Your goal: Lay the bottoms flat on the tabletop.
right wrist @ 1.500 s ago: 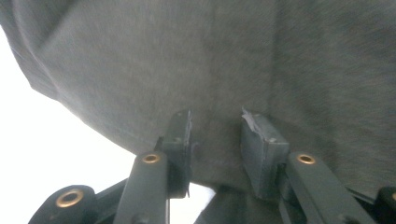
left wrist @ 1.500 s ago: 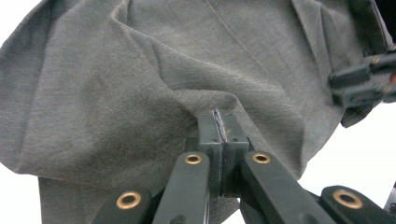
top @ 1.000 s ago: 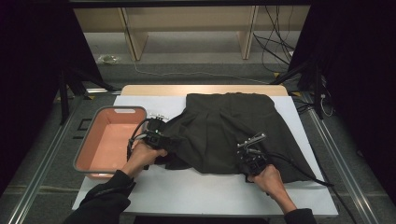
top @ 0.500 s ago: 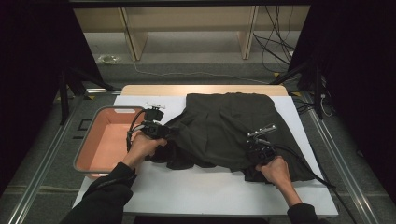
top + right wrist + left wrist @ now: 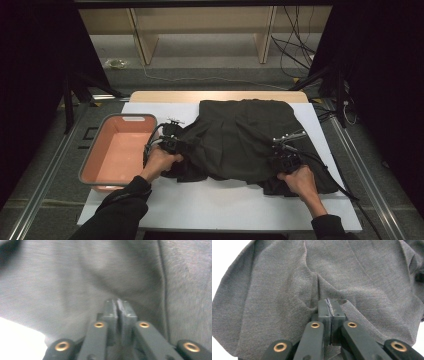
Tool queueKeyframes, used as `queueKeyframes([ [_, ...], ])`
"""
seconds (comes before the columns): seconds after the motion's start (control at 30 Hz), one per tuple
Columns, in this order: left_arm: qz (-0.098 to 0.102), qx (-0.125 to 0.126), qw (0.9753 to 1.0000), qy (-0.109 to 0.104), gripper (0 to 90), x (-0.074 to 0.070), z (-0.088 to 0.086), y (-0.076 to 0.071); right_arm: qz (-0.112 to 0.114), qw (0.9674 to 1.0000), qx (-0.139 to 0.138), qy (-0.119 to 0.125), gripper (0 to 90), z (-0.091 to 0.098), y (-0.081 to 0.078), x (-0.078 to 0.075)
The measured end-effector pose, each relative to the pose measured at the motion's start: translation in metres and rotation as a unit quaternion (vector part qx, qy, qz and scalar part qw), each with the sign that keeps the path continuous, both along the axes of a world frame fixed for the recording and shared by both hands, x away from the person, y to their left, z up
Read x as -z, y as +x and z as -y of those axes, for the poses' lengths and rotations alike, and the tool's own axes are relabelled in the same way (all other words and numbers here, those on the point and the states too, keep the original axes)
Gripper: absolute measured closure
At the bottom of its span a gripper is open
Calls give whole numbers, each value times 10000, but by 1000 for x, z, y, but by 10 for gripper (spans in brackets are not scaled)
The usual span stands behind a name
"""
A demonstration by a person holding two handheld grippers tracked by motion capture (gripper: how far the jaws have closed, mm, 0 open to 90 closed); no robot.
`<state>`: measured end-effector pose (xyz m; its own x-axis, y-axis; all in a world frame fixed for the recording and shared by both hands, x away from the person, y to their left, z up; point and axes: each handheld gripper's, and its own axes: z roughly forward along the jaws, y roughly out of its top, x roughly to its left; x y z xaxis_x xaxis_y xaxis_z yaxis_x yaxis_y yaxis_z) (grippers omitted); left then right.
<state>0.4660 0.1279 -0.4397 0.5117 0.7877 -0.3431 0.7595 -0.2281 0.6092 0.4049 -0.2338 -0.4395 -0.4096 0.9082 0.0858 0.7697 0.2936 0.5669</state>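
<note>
Dark grey garment (image 5: 245,140) lies spread just right of the pink tub (image 5: 117,152), long axis running tub-side to far side. Left gripper (image 5: 172,145) pinches its tub-side edge; right gripper (image 5: 287,160) jaws nearly closed on cloth, just easing apart.

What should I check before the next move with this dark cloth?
1. Left gripper pinching the cloth: ok, jaws together with a fold between them.
2. Right gripper holding the cloth: cannot tell; its jaws have just been opening, though they look nearly together with fabric against them.
3. Cloth lying flat: not ok, bunched and creased at its near edge.
4. Cloth on the table: ok, no part hangs over the near edge.
5. Bin ready: ok, nothing in it, beside the left hand.
6. Cables out of the way: cannot tell; the right one runs along the cloth's near right corner.
</note>
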Motion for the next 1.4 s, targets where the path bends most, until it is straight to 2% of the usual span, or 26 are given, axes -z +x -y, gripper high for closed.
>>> queueKeyframes([
  [0.1,-6,-6,10000,-13,886,-1,-2,0,26,9998,-102,162,749,-3,-17,-6],
  [0.2,-19,17,10000,2,886,-1,-2,0,-23,9994,-275,187,703,-9,-35,-5],
  [0.33,-16,3,10000,-24,886,-2,-2,-1,-134,9990,-367,194,669,-14,-45,0],
  [0.6,-26,34,10000,-43,885,-3,-2,-2,-500,9972,-541,145,620,-31,-45,19],
  [0.67,-22,39,10000,-43,885,-3,-2,-3,-542,9969,-569,28,587,-35,-43,24],
  [0.77,-28,38,10000,-50,885,-3,-2,-2,-528,9974,-497,19,550,-37,-36,28],
  [0.87,-26,51,10000,-56,885,-3,-3,-2,-529,9973,-493,-114,619,-41,-31,32],
  [1.03,-27,58,10000,-67,885,-3,-3,-2,-465,9972,-469,-344,861,-40,-35,29],
  [1.13,-20,34,9999,-105,885,-4,-4,-2,-495,9969,-520,-315,893,-38,-40,24],
  [1.27,-3,28,9999,-141,885,-6,-6,-2,-354,9972,-579,-325,900,-31,-47,17],
  [1.4,-2,3,9999,-159,885,-6,-6,-2,-320,9977,-545,-230,900,-28,-50,13],
])
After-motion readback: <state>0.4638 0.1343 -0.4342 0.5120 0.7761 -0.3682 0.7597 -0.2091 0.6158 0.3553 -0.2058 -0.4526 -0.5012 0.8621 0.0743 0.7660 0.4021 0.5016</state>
